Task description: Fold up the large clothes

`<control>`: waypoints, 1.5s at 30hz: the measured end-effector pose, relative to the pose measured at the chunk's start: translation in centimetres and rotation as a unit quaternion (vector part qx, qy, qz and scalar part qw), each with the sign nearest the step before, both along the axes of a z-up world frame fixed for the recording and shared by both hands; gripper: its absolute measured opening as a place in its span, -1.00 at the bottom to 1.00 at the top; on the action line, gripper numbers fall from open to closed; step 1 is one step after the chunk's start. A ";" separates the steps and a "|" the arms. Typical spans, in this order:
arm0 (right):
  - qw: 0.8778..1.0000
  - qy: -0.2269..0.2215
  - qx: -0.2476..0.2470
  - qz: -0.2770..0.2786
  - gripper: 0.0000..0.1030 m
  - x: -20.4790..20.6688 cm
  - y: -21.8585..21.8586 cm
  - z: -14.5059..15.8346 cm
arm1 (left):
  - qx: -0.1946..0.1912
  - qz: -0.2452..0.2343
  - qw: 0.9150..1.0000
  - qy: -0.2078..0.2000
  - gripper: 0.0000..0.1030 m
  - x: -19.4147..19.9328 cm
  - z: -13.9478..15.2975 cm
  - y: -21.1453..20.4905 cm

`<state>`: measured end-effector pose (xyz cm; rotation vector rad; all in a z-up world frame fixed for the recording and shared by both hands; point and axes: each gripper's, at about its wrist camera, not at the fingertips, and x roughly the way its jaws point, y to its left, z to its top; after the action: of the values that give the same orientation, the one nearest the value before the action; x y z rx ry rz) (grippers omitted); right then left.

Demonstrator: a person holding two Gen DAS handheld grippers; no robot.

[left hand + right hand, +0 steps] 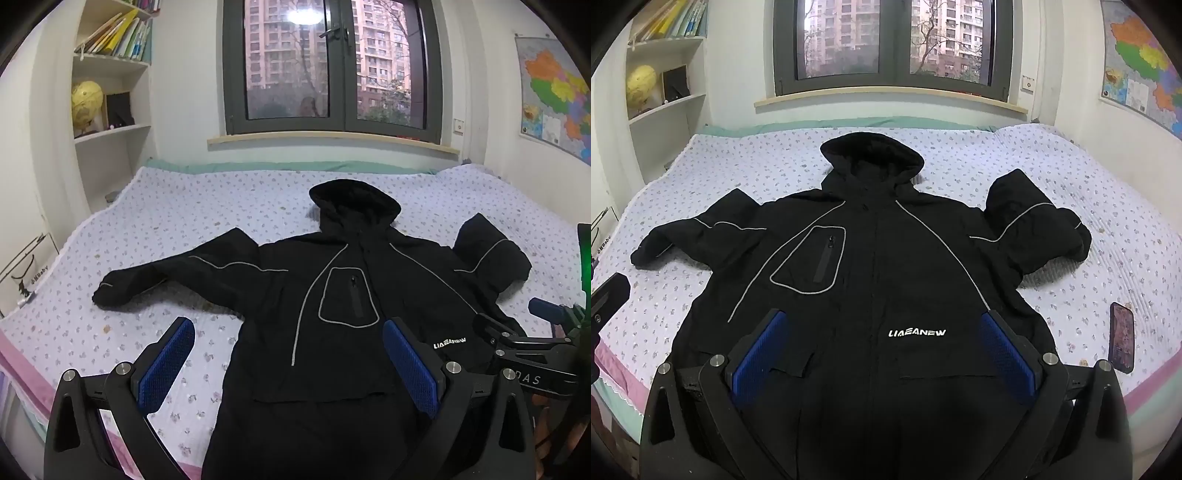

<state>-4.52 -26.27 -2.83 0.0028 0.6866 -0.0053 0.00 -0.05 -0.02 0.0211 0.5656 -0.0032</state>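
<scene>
A large black hooded jacket (pixel 332 295) with grey piping and a white logo lies face up on the bed, hood toward the window; it also shows in the right wrist view (pixel 886 266). Its left sleeve (pixel 155 277) lies stretched out; its right sleeve (pixel 1034 221) is bunched up. My left gripper (pixel 290 332) is open and empty, hovering above the jacket's lower left part. My right gripper (pixel 884 325) is open and empty above the jacket's lower middle. The right gripper's body (pixel 517 339) shows in the left wrist view, and the left gripper's edge (pixel 605 299) in the right wrist view.
The bed (pixel 184 221) has a floral white cover with a pink front edge. A phone (pixel 1121 341) lies on the bed right of the jacket. A bookshelf with a globe (pixel 86 103) stands at the left. A window is behind the bed and a map (pixel 554 92) hangs at right.
</scene>
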 end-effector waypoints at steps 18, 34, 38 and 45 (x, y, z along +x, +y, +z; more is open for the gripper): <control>1.000 0.014 0.004 0.002 1.00 0.8 1.4 -0.9 | -0.006 0.005 1.000 0.005 0.97 0.3 -0.4 1.7; 1.000 0.019 -0.003 0.005 1.00 2.5 2.8 -1.1 | -0.018 0.021 0.999 0.021 0.97 1.3 -1.7 4.1; 1.000 0.020 -0.003 0.002 1.00 2.5 2.5 -1.2 | -0.026 0.012 0.999 0.024 0.97 1.6 -1.9 3.2; 1.000 0.026 0.004 0.005 1.00 2.3 2.4 -1.4 | -0.022 0.000 0.999 0.026 0.97 1.6 -2.1 2.3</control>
<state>-2.19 -23.87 -4.20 0.0072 0.7382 0.0081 1.58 2.27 -2.11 -0.0225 0.6173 -0.0166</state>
